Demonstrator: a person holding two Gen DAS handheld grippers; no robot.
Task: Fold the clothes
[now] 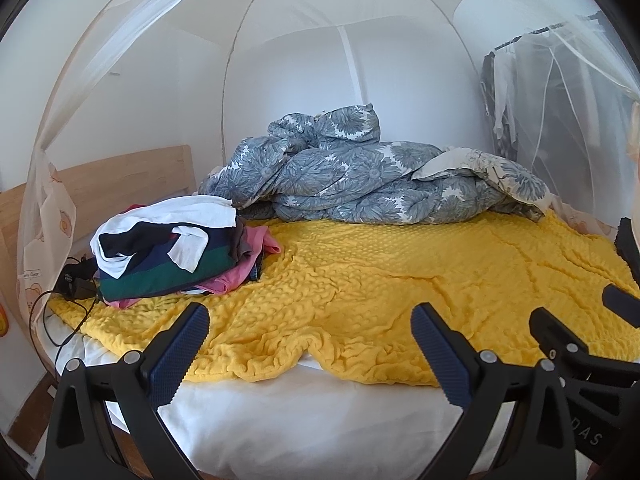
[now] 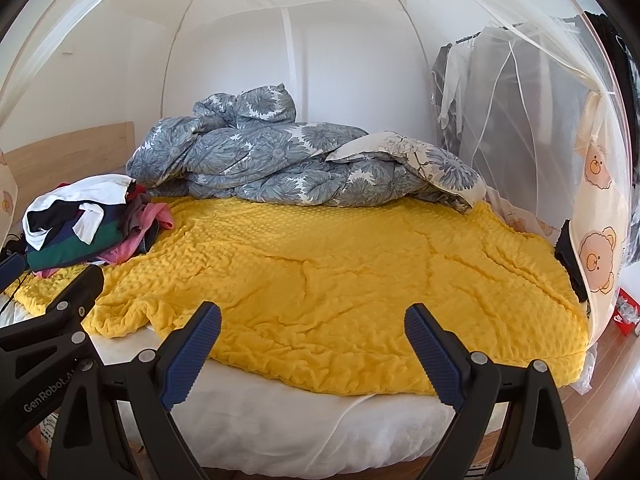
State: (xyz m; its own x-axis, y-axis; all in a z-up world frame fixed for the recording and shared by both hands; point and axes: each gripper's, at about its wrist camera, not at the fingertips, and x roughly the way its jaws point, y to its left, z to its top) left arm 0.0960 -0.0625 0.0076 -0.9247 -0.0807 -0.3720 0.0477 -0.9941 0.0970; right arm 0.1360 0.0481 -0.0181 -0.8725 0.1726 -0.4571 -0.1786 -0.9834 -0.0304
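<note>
My clothes pile (image 1: 176,248) sits on the yellow blanket (image 1: 400,280) at the bed's left side, near the headboard (image 1: 120,184); my left gripper (image 1: 310,320) and right gripper (image 2: 312,320) gape wide, holding nothing, above the near edge

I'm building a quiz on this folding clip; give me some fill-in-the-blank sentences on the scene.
1. The clothes pile lies on a ____ blanket.
2. Both the left gripper and right gripper are ____.
3. Behind the blanket lies a bunched grey ____ duvet.

Missing: yellow; open; floral
</note>
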